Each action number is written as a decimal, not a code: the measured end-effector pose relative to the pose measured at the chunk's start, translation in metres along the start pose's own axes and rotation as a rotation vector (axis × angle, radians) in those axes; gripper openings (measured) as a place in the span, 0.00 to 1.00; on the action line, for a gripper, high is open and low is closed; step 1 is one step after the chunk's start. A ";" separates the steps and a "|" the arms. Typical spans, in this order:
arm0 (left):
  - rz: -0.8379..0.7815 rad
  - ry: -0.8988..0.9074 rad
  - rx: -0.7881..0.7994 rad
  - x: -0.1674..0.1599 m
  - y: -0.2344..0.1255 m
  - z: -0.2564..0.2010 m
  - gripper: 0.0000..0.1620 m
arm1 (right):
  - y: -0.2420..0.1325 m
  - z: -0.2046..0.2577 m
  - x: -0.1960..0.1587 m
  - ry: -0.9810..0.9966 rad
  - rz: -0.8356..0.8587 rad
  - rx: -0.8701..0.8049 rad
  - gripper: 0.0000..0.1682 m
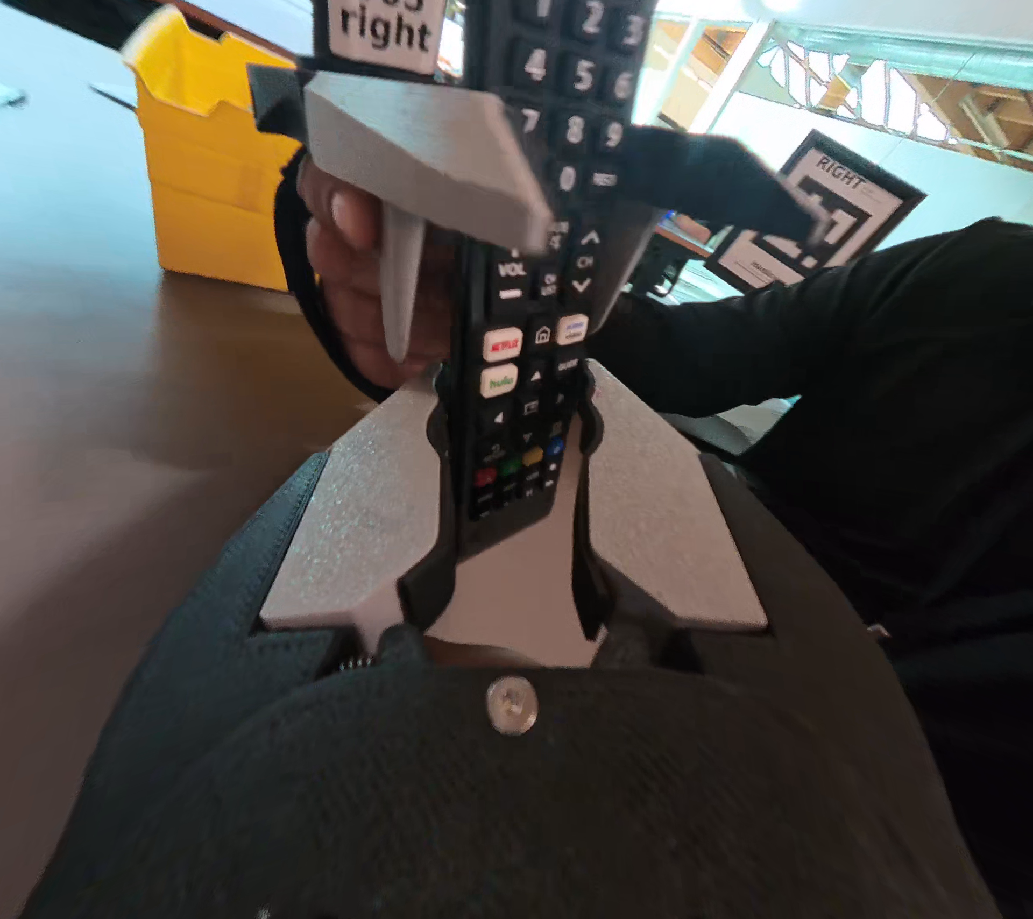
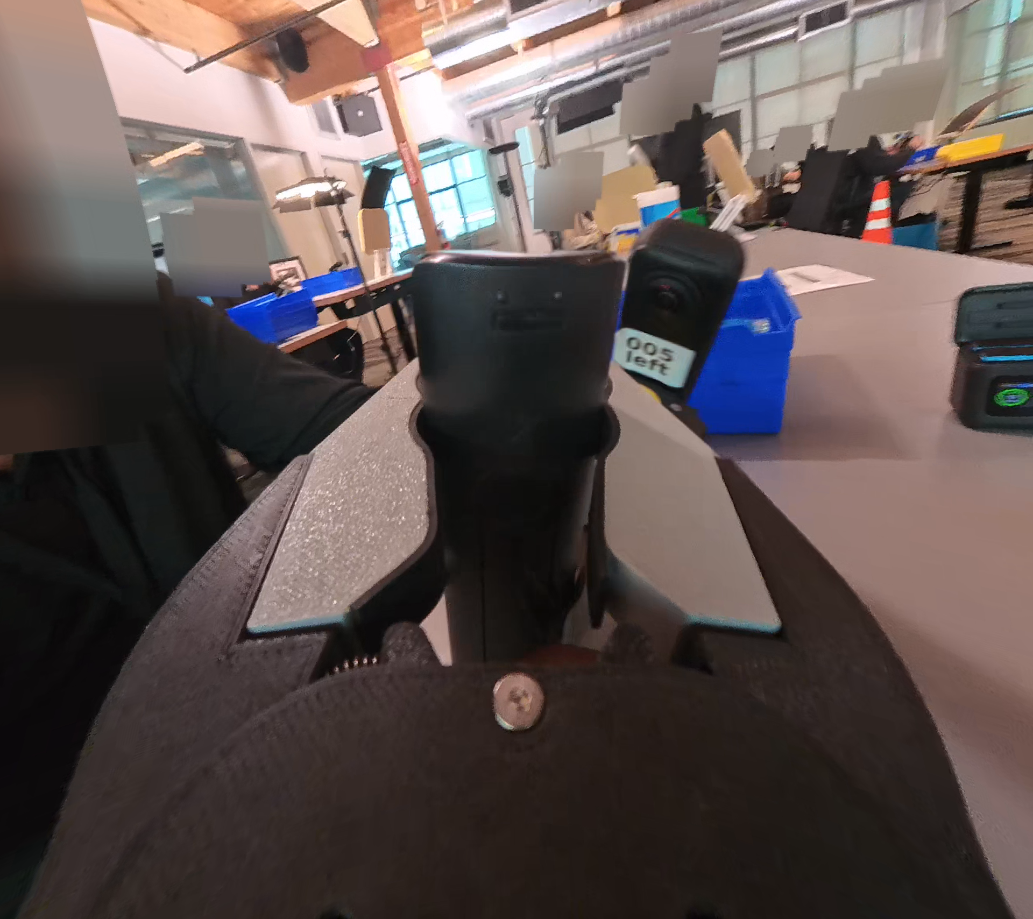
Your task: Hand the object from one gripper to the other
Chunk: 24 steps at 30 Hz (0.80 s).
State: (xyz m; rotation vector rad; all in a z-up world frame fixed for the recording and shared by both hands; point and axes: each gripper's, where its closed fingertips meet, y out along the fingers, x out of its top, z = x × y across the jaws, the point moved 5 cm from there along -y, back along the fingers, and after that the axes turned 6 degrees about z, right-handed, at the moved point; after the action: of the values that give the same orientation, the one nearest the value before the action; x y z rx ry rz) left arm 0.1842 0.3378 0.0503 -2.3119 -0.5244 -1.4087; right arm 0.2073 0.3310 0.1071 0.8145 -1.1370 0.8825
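A black TV remote [image 1: 511, 271] with a red power button stands upright in the air. My left gripper [image 1: 511, 389] is shut on its lower end, with the pads against both sides. My right gripper [image 1: 564, 188] crosses the remote at mid-length, one grey finger in front and one black finger on the right. In the right wrist view the remote's plain back [image 2: 514, 333] sits between my right gripper's [image 2: 517, 422] fingers, which close on its narrow part. The left gripper's camera body [image 2: 679, 277] shows just behind the remote; its fingers are hidden.
A yellow bin [image 1: 207, 165] stands on the dark table [image 1: 112, 389] to the left. A person's black sleeve [image 1: 838, 333] reaches in from the right. A blue bin [image 2: 749, 361] and a black device with a lit screen [image 2: 995, 361] sit on the grey table [image 2: 866, 529]. Tip to tip, the grippers are about 9 cm apart.
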 end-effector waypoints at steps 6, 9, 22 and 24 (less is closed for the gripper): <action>-0.067 0.081 0.241 0.014 -0.019 0.017 0.25 | -0.024 -0.024 0.011 -0.027 -0.050 -0.269 0.29; 0.007 0.156 0.558 0.015 -0.019 0.038 0.25 | -0.038 -0.041 0.013 0.024 -0.085 -0.409 0.23; 0.007 0.465 1.047 0.027 -0.025 0.044 0.25 | -0.030 -0.055 -0.007 -0.070 0.127 -0.594 0.18; 0.000 0.429 1.014 0.025 -0.029 0.045 0.25 | -0.025 -0.055 -0.009 -0.111 0.154 -0.615 0.14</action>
State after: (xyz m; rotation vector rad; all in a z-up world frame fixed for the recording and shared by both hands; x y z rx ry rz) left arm 0.2145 0.3882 0.0574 -1.1779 -0.8399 -1.1726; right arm 0.2506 0.3675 0.0838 0.2730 -1.4795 0.5604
